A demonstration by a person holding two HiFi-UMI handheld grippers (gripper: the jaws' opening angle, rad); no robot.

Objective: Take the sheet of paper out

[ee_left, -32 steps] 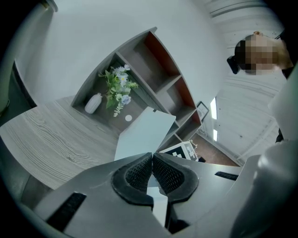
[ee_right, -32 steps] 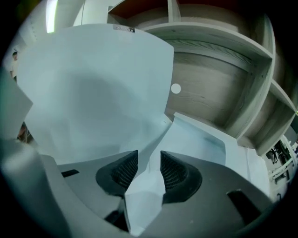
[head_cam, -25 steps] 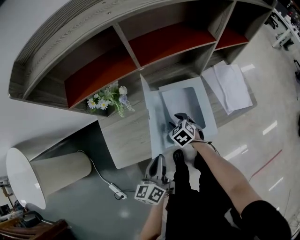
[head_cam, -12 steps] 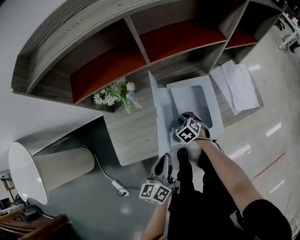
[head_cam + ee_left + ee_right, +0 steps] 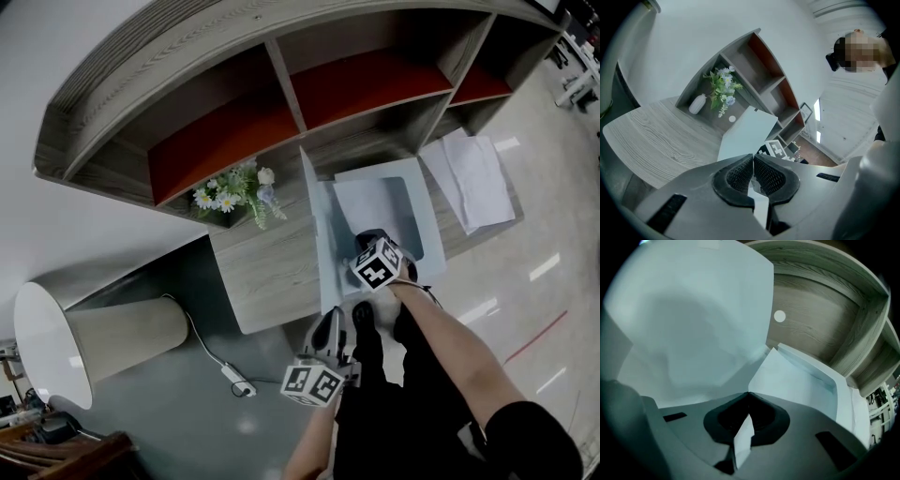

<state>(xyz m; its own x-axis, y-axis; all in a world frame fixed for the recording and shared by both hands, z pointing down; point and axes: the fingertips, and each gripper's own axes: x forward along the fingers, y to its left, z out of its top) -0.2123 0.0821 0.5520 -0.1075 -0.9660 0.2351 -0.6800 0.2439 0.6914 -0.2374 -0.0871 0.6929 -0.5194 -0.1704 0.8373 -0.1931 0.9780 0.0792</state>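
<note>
1. Folder [image 5: 325,267] lies open on the worktop [image 5: 267,272], in front of the shelf [image 5: 234,84]. Its cover stands up on the left side.
2. Sheet [image 5: 380,202] is still inside the folder, tucked in the pocket on the right half. In the right gripper view its near corner [image 5: 797,380] is lifted off the pocket.
3. Right gripper [image 5: 364,246] points steeply down into the folder. Its jaws [image 5: 749,399] have just been closing and now pinch the near corner of the sheet, with white paper showing between the pads.
4. Left gripper [image 5: 329,325] is at the near edge of the folder, close to level. Its jaws [image 5: 753,161] are closed on a pale blue strip, which is the folder's edge [image 5: 747,133].
5. Flowers [image 5: 234,192] stand on the worktop left of the folder, under the shelf.
6. Loose papers [image 5: 473,178] lie on the worktop to the right of the folder, apart from it.
7. Lamp [image 5: 66,342] is on the floor to the far left.
</note>
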